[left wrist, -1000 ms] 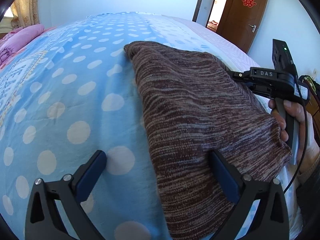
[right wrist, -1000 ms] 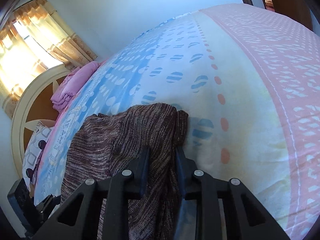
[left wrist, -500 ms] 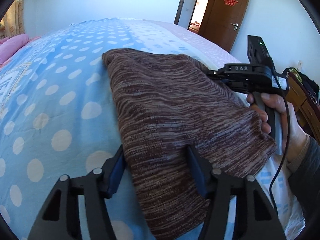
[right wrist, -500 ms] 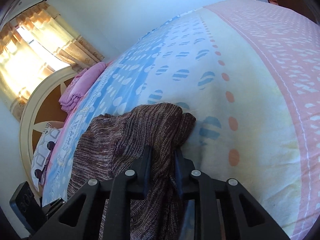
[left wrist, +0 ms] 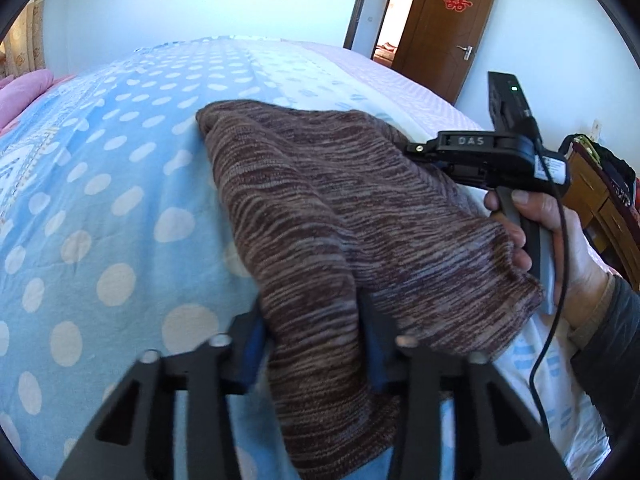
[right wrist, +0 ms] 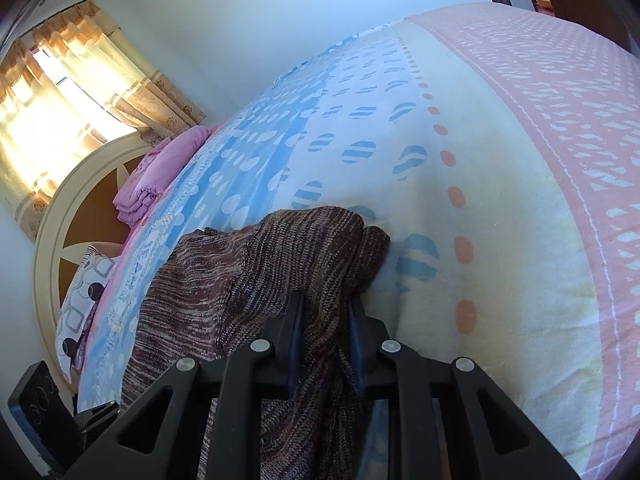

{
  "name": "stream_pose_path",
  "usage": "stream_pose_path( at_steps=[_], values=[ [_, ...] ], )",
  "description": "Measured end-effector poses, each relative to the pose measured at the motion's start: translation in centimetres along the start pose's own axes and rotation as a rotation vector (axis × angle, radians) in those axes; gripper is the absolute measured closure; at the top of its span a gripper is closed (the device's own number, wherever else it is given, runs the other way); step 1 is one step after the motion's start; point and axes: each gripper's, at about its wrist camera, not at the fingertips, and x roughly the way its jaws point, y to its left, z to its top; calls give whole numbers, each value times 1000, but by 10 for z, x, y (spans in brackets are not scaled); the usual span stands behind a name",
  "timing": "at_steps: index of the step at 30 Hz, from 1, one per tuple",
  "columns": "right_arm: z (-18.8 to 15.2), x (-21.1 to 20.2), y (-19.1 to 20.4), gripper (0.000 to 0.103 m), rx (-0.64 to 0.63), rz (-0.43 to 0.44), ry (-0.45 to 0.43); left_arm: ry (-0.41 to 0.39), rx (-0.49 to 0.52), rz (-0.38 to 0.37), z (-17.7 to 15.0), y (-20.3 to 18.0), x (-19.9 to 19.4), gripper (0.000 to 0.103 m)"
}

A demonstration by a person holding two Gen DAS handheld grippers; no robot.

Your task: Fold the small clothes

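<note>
Bedspread (left wrist: 100, 208) – brown knit (left wrist: 320, 208), long axis toward door; both jaws clamped on near edge, left just closing.

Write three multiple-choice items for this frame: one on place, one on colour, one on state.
1. Where does the brown knit garment lie?
A. on the bed
B. on a chair
C. on the floor

2. What colour is the folded bedding near the headboard?
A. green
B. pink
C. black

3. How do the left tongs stand?
A. wide open above the cloth
B. shut on nothing
C. closed on the garment

Key: 1 A, it rests on the dotted sheet; 2 B, pink in the right wrist view; 3 C, knit bunches between both pads.
</note>
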Motion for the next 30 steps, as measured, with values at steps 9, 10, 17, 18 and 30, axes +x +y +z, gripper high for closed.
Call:
stream_pose_path(
  at_steps=[9, 10, 17, 18, 30],
  values=[
    [-2, -16, 9, 87, 25, -41, -42, 14, 9, 15, 7, -2, -9, 74],
    [-3, -18, 9, 87, 34, -38, -43, 13, 6, 14, 7, -1, -9, 74],
    [-2, -38, 22, 92, 29, -34, -71, -11, -3, 20, 7, 0, -19, 76],
    [-2, -41, 23, 94, 31, -33, -77, -13, 0, 20, 7, -1, -21, 76],
    [-17, -54, 38, 95, 44, -48, -71, -35, 15, 23, 4, -2, -44, 77]
  ],
)
